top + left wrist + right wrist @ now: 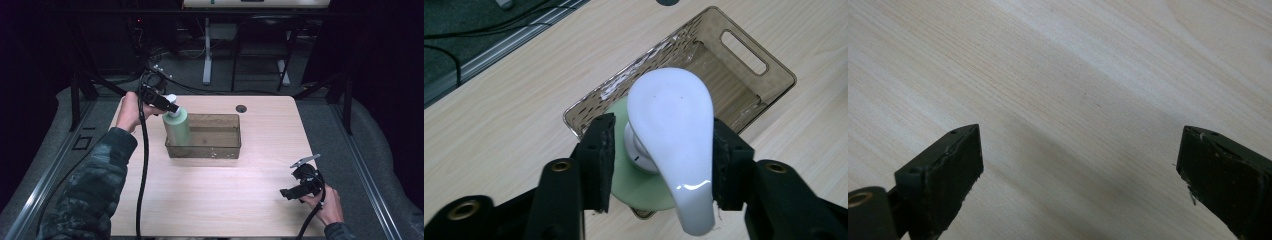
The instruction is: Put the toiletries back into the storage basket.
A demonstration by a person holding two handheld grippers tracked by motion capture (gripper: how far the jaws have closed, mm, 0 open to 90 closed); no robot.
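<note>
A pale green pump bottle with a white pump head stands upright in the left end of a smoky clear plastic bin. My left gripper reaches in from the left at pump height, its jaws on either side of the pump head. In the left gripper view the right pad touches the head and a narrow gap shows at the left pad. My right gripper is held low over the table's front right, open, with bare wood between its jaws.
The bin has a slot handle at its far end and sits at the table's middle back. A round cable hole lies behind it. Black cables trail from both grippers. Beyond the table are dark floor, stands and a desk frame.
</note>
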